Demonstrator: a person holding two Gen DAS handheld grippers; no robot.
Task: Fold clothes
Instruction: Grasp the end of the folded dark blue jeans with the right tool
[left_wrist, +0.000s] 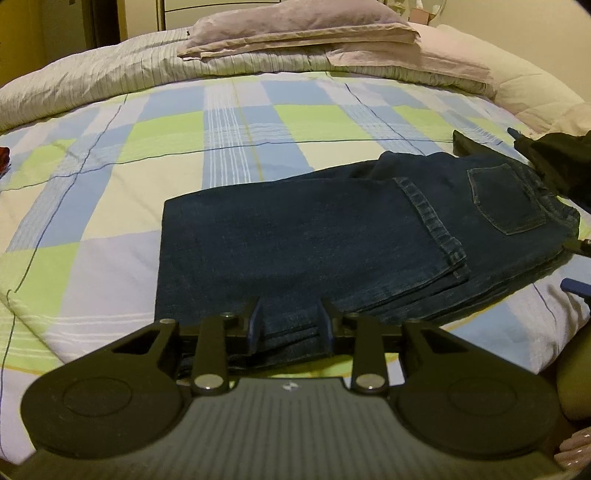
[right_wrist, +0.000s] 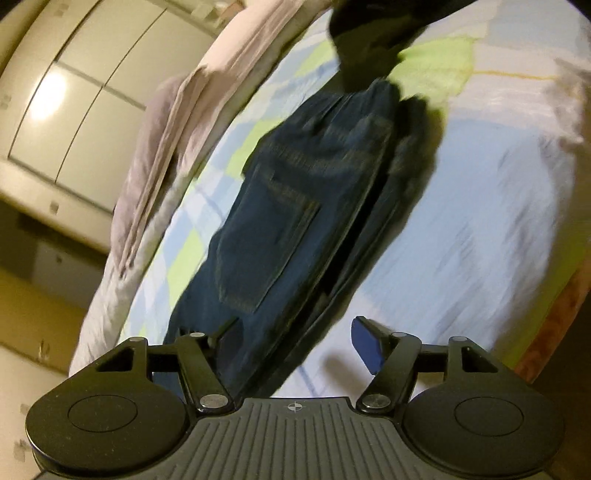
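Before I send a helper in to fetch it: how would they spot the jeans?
Look at the bed with the checked blue-and-green cover. The jeans lie folded on its near side, in front of the pillows. They are dark blue denim with a stitched back pocket facing up, unlike the black garment beside them.

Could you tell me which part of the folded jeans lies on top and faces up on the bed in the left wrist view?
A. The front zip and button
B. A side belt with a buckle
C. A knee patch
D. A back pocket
D: on the folded jeans, a stitched back pocket faces up near their right end, beside the leg hem folded over them.
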